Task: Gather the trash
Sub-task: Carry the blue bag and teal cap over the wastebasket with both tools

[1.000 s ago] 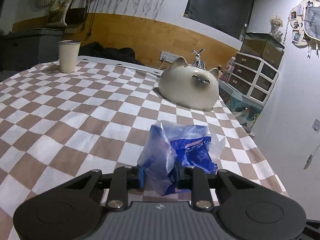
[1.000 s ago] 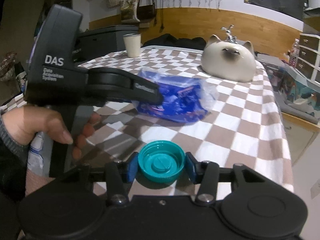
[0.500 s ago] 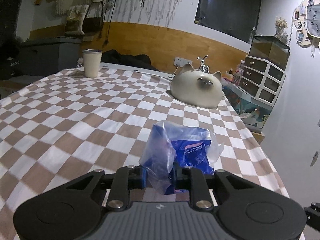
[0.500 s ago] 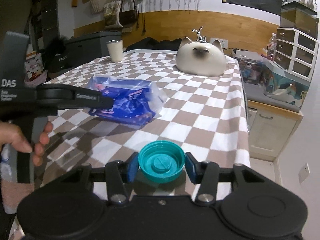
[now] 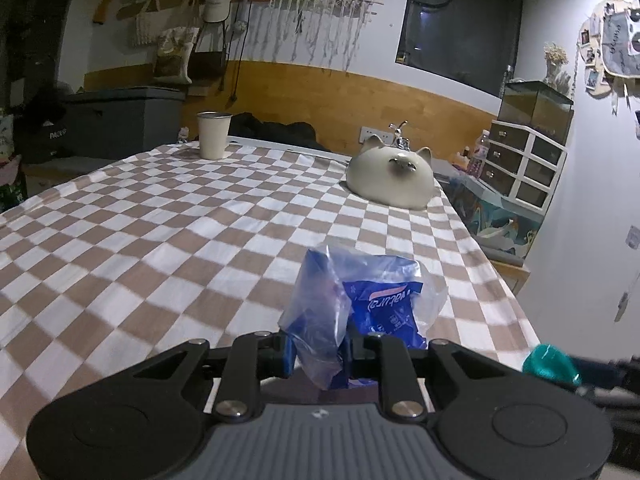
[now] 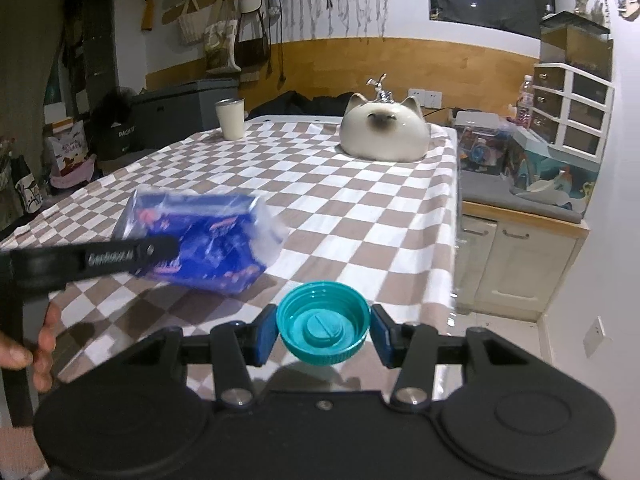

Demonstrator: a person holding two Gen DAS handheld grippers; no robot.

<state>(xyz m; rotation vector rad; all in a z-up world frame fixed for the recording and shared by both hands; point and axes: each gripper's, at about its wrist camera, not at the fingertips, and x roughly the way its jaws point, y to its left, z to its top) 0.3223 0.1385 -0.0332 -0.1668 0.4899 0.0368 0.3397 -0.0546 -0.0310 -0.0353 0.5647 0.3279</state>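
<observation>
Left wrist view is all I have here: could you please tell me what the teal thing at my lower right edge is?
Observer: It is a teal bottle cap, clamped between the right gripper pads, open side toward the camera.
Operator: Thank you. Is my blue wrapper lifted off the table?
Observer: Yes, the blue plastic wrapper, pinched by the left gripper, hangs above the checkered tablecloth.
Operator: Is a hand visible?
Observer: Fingers wrap the left gripper's handle.

Crumpled blue plastic wrapper (image 5: 360, 304) held aloft, teal bottle cap (image 6: 323, 328) gripped open-side up
</observation>
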